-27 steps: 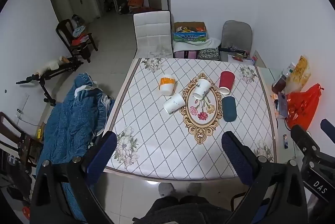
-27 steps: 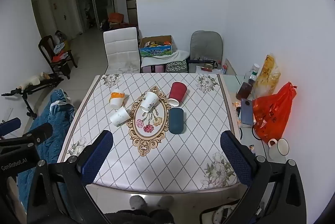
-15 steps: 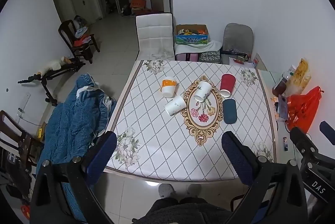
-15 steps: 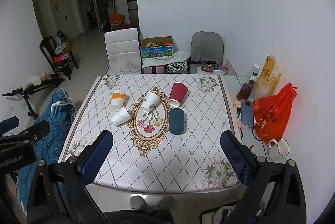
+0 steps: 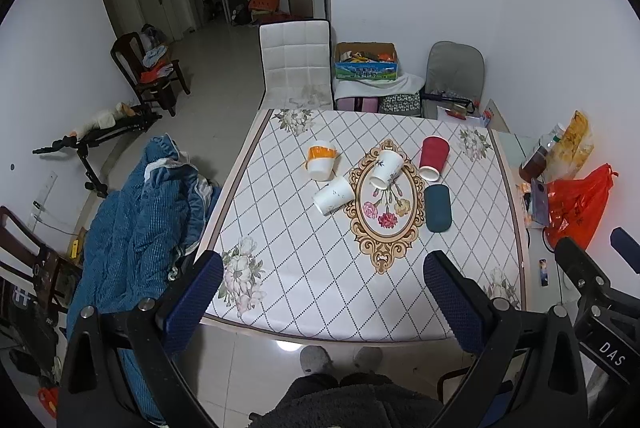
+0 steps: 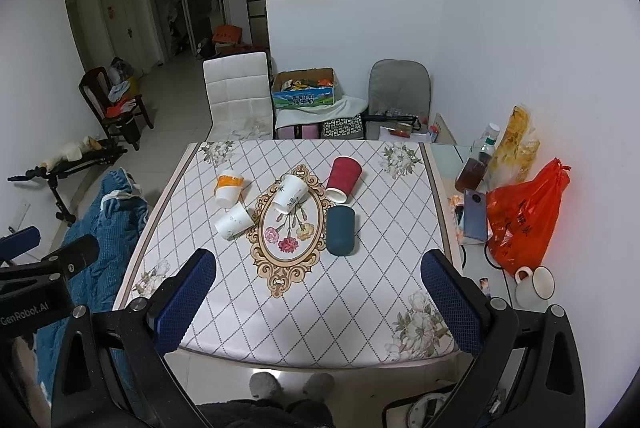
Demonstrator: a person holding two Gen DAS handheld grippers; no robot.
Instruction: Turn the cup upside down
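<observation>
Several cups lie on their sides on the patterned table (image 5: 304, 268): an orange-banded white cup (image 5: 321, 161), a white cup (image 5: 334, 194), a white floral cup (image 5: 385, 168), a red cup (image 5: 433, 158) and a dark teal cup (image 5: 438, 208). In the right wrist view the same cups show: orange-banded (image 6: 228, 188), white (image 6: 235, 221), floral (image 6: 290, 193), red (image 6: 343, 180), teal (image 6: 340, 230). My left gripper (image 5: 322, 302) and right gripper (image 6: 318, 302) are both open and empty, held high above the table's near edge, far from the cups.
A blue blanket (image 5: 136, 228) hangs left of the table. A side shelf at the right holds an orange bag (image 6: 524, 216), a phone (image 6: 475, 214), bottles and a mug (image 6: 536, 282). A white chair (image 5: 296, 64) and a grey chair (image 5: 454, 76) stand behind the table.
Both views have pulled back and tilted up slightly; the table sits a little lower in frame. The cups have not moved and both grippers stay open.
</observation>
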